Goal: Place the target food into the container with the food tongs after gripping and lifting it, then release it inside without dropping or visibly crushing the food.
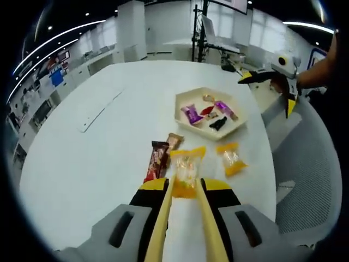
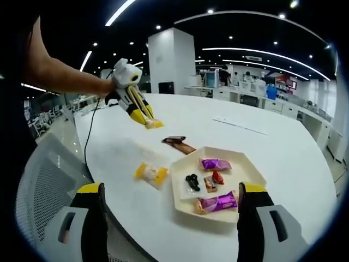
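My left gripper (image 1: pixel 185 186) is shut on yellow food tongs (image 1: pixel 163 218), whose tips pinch a yellow wrapped candy (image 1: pixel 185 173). In the right gripper view that gripper (image 2: pixel 137 113) holds the candy (image 2: pixel 154 124) above the white table, left of and beyond the tray. The cream hexagonal tray (image 1: pixel 235 131) (image 2: pixel 248 169) holds purple, red and black wrapped sweets. A second yellow candy (image 1: pixel 231 158) (image 2: pixel 151 173) lies on the table beside the tray. My right gripper (image 2: pixel 172 190) is open with nothing between its jaws, and it hovers near the tray's far side (image 1: pixel 267 95).
Two brown and red snack bars (image 1: pixel 159 161) (image 2: pixel 179 143) lie between the tongs and the tray. A grey mesh chair (image 1: pixel 311 180) (image 2: pixel 43 185) stands at the table's edge. A flat white strip (image 1: pixel 98 112) lies on the table (image 1: pixel 82 164).
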